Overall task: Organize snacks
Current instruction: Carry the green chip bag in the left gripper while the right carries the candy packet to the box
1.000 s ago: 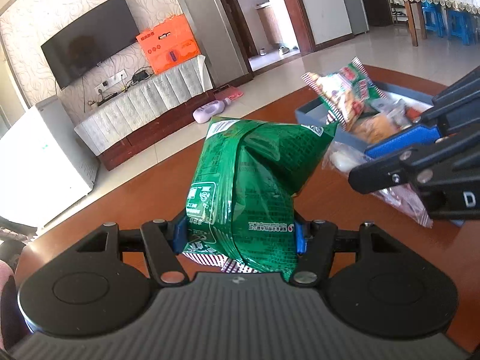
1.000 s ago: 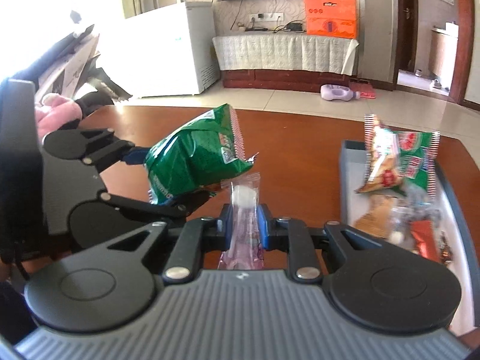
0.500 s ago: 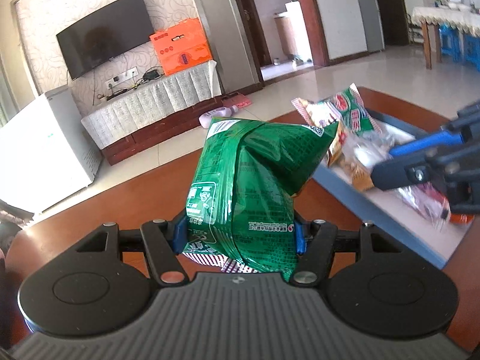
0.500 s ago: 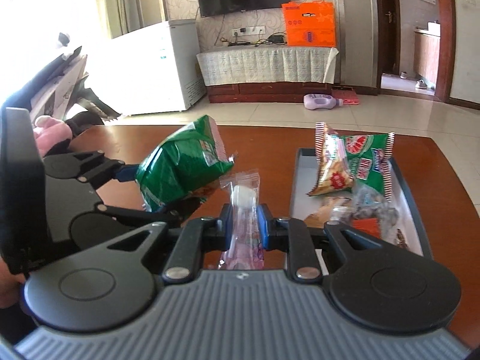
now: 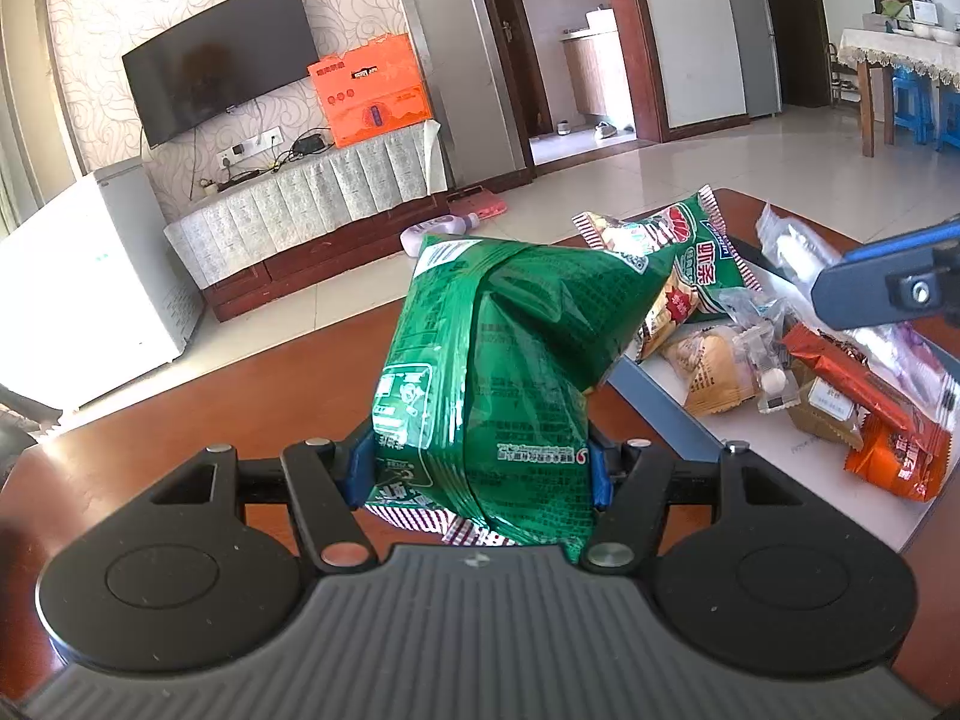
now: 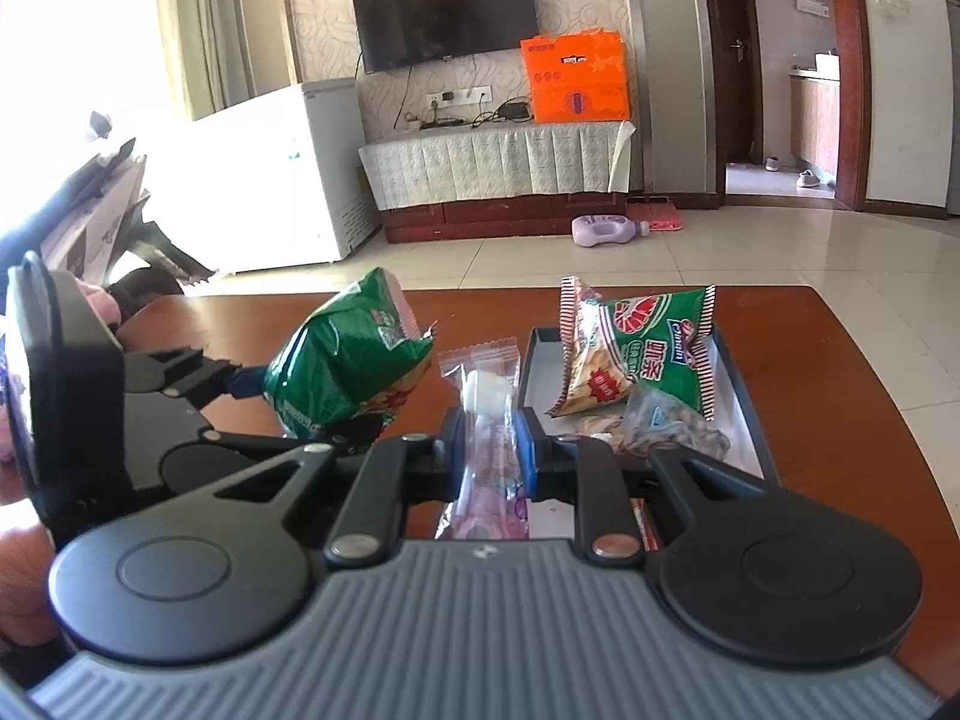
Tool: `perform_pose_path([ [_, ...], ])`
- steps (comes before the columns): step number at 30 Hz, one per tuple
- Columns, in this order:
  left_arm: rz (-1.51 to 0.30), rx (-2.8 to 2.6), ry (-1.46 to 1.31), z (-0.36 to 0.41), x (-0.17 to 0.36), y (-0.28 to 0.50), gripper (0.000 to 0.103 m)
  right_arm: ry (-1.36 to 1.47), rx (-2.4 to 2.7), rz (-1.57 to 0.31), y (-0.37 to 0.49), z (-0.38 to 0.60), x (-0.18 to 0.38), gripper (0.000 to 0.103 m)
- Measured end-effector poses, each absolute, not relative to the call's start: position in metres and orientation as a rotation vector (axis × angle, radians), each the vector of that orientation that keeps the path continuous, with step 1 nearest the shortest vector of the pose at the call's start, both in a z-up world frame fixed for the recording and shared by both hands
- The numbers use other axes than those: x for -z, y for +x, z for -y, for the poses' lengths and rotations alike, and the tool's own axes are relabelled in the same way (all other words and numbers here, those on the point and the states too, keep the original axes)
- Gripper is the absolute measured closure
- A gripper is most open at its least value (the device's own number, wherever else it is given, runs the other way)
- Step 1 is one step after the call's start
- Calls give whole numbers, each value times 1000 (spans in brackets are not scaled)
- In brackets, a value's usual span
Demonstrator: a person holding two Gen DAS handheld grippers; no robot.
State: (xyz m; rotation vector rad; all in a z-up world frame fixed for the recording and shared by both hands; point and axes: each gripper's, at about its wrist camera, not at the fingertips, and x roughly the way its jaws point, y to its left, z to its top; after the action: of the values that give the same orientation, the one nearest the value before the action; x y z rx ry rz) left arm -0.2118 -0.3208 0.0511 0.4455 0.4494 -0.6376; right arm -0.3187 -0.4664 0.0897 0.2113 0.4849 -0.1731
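Observation:
My left gripper point(image 5: 480, 471) is shut on a puffy green snack bag point(image 5: 504, 360), held up over the brown table just left of the grey tray point(image 5: 672, 414). The same green snack bag point(image 6: 348, 372) shows at the left of the right wrist view, with the left gripper point(image 6: 252, 384) behind it. My right gripper point(image 6: 489, 450) is shut on a clear candy packet point(image 6: 483, 387) with a white sweet inside, over the tray's point(image 6: 744, 396) near left corner. A shrimp-chip bag point(image 6: 648, 354) stands in the tray among several small snacks.
The tray also holds an orange wrapper point(image 5: 894, 456), a red bar point(image 5: 840, 372) and a round pastry point(image 5: 714, 372). The brown table point(image 6: 840, 420) ends close beyond the tray. A white freezer point(image 6: 288, 180) and a TV stand point(image 6: 498, 168) are across the tiled floor.
Both grippers have carried their packets toward the tray. It now lies nearer and larger in both views, and the right gripper's packet hangs over its near corner.

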Motion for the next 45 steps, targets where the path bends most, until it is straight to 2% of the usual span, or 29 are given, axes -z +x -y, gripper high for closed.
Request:
perform_pose_path([
  [45,-451,776,403,390,-44,-230,35,245,239,-456,-346,506,-89,81],
])
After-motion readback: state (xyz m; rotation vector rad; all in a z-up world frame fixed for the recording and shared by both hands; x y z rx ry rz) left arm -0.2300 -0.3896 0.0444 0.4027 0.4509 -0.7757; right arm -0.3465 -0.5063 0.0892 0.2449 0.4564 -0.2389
